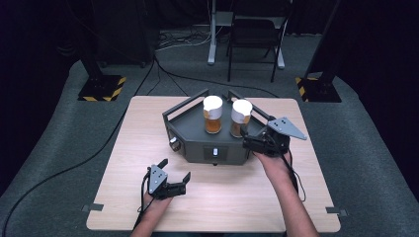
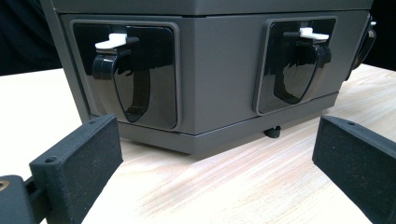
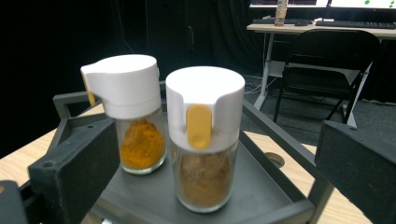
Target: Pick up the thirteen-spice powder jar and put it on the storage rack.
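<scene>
The table (image 1: 148, 163) is light wood with a fine grain. The box (image 1: 197, 143) on it is dark grey, with shiny black panels (image 2: 135, 77) and small white tabs (image 2: 112, 42) on its sides. Both jars have white caps. The left jar (image 3: 137, 144) holds bright orange powder; the right jar (image 3: 205, 179) holds brown powder and has a yellow tab (image 3: 199, 126) on its cap. The floor (image 1: 375, 148) is grey carpet. Two black bases (image 1: 101, 88) carry yellow and black stripes. The chair (image 3: 327, 60) is black.
</scene>
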Demonstrator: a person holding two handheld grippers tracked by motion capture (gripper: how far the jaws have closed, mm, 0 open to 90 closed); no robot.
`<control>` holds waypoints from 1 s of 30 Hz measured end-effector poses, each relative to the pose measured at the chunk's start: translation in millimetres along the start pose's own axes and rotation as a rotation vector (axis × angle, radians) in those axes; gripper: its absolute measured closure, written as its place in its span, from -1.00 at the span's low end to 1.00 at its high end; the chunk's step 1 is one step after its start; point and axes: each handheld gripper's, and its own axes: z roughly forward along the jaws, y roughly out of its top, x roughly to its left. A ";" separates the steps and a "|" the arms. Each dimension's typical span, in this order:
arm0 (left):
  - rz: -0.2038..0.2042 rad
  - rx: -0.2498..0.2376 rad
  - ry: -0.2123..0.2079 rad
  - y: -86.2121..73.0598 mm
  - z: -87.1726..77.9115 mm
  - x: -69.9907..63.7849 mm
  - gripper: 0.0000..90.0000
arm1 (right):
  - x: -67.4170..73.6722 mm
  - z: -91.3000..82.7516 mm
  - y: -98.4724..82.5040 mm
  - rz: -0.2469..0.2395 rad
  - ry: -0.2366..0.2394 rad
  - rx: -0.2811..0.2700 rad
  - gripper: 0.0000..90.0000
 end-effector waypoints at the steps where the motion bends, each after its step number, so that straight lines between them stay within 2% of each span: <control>1: 0.001 0.001 0.001 0.1 0.0 -0.1 -0.97 | -1.0 -2.3 -1.9 -0.001 0.003 -0.002 -1.00; 8: 0.002 0.003 0.002 0.3 0.2 -0.5 -0.97 | -9.8 -18.4 -14.6 -0.014 0.000 -0.002 -1.00; 18: 0.009 0.008 0.001 0.9 0.7 -0.6 -0.97 | -27.2 -29.6 -30.5 0.021 -0.023 0.021 -1.00; 30: 0.012 0.012 0.000 1.3 1.1 -0.9 -0.97 | -40.2 -42.0 -49.1 0.011 -0.053 0.045 -1.00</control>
